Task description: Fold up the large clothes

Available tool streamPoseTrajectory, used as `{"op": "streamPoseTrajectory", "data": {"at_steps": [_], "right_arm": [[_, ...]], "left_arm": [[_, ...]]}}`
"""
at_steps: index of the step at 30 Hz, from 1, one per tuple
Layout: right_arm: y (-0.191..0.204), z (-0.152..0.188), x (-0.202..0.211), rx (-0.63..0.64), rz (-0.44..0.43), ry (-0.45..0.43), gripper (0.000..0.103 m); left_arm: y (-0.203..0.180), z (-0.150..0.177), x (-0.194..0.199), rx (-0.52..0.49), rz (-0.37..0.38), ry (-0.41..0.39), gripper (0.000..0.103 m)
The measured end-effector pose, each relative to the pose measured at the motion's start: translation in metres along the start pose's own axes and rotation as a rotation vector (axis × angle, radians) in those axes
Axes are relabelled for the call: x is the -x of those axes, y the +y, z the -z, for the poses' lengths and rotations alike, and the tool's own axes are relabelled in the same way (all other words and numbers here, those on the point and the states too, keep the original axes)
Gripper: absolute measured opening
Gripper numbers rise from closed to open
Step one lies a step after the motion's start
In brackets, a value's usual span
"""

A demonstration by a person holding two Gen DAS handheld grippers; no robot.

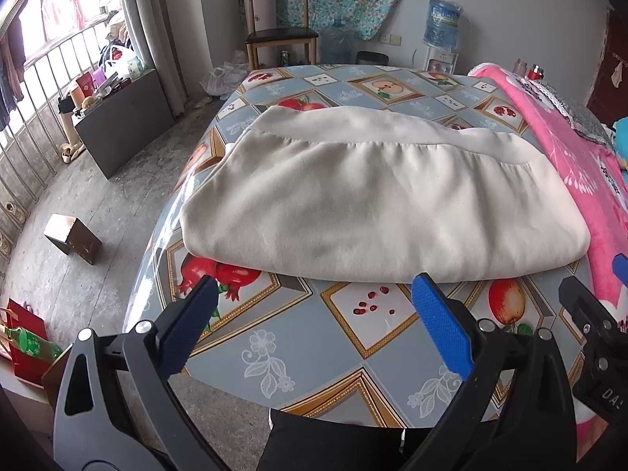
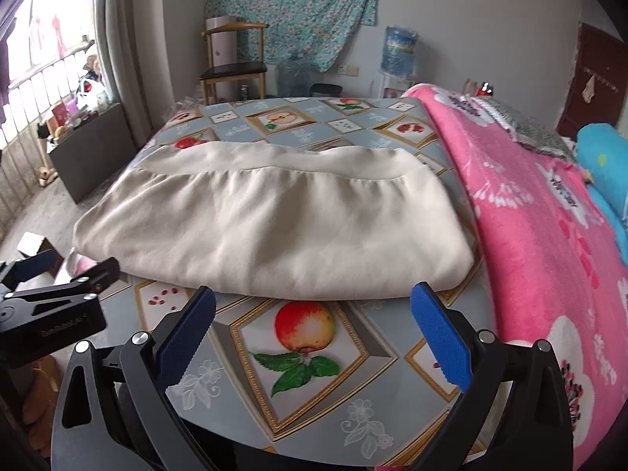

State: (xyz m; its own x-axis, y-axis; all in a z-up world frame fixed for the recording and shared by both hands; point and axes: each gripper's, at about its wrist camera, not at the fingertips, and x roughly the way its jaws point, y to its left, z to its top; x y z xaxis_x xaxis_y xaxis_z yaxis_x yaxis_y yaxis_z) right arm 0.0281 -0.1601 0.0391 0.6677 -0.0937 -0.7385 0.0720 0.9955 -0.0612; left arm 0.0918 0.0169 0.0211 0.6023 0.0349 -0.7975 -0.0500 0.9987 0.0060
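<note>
Both tongs, left [image 1: 314,306] and right [image 2: 314,314], gape wide and empty above the bench's [image 1: 298,357] near edge, the folded cream garment [image 1: 365,204] lying just ahead, long axis crosswise.

Daylight floods in from the window [image 1: 59,19], which is blown out to white. Both views stay sharp at centre, with strong fisheye bending and dark vignetted corners.

Left tongs [image 1: 316,292]: black angular frame, grey outer arms, silver screw heads, ridged blue pads [image 1: 441,324]. Right tongs [image 2: 312,302]: same build (white lettering on its body, too small to read).
</note>
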Motion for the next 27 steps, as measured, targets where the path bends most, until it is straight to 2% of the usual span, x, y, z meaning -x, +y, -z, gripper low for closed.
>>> {"op": "streamPoseTrajectory", "data": {"at_steps": [8, 27], "right_arm": [[-0.0044, 0.0048, -0.0053, -0.016, 0.014, 0.046, 0.097], [-0.0061, 0.0057, -0.008, -0.021, 0.021, 0.065, 0.097]], "left_arm": [[-0.0077, 0.0032, 0.0005, -0.016, 0.014, 0.01, 0.095], [-0.0088, 0.001, 0.0054, -0.012, 0.036, 0.012, 0.095]]}}
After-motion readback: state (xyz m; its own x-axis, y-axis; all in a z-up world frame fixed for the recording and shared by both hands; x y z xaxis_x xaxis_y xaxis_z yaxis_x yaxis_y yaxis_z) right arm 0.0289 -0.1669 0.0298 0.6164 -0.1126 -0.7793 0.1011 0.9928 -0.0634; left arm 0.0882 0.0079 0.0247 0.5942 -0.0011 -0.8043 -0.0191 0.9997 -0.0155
